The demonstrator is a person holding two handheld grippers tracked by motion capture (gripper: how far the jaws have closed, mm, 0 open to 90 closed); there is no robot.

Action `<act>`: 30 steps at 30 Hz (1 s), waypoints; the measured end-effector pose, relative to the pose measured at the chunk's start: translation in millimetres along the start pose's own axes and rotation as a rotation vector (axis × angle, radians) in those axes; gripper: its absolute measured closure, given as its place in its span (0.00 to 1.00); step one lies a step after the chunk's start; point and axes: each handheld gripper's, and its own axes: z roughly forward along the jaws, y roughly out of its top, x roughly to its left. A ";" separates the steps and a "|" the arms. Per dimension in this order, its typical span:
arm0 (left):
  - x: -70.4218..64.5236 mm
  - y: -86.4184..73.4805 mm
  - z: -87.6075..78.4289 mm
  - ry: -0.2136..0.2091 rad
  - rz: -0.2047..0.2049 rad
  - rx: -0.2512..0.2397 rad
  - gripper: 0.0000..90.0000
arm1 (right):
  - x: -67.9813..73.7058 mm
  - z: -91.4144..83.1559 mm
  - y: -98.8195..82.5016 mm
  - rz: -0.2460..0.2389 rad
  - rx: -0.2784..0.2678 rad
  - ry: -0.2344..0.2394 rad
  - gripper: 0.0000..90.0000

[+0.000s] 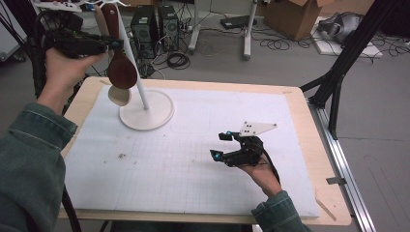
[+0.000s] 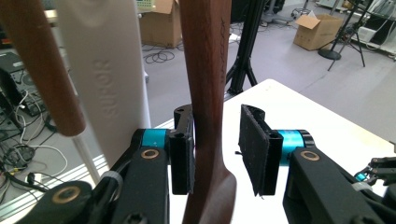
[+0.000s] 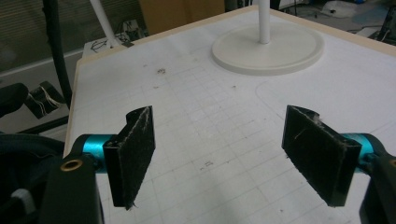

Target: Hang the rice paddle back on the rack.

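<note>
- Left gripper view: the dark wooden spoon's [image 2: 205,70] handle stands between the left gripper's [image 2: 217,149] released jaws, against the nine o'clock pad, clear of the three o'clock pad.
- High view: the spoon hangs on the white stand [image 1: 146,113] at eleven o'clock; right gripper [image 1: 223,145] spread, empty.

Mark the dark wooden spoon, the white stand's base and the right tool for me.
dark wooden spoon [image 1: 121,71], high view, on its bowl.
white stand's base [image 1: 157,113], high view, on the bare disc right of the pole.
right tool [image 3: 219,161], right gripper view, midway between its open pads.
</note>
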 end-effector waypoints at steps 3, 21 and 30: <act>2.3 -2.5 -5.0 0.002 -0.007 -0.006 0.72 | -0.4 -1.7 0.2 -0.001 -0.005 -0.004 0.28; -6.4 -37.2 -19.7 -0.071 0.064 -0.009 0.58 | -5.9 -18.4 0.6 0.022 -0.032 -0.093 0.24; -13.0 -64.8 -20.0 -0.085 0.082 -0.006 0.49 | -7.1 -22.4 -0.1 0.023 -0.028 -0.129 0.23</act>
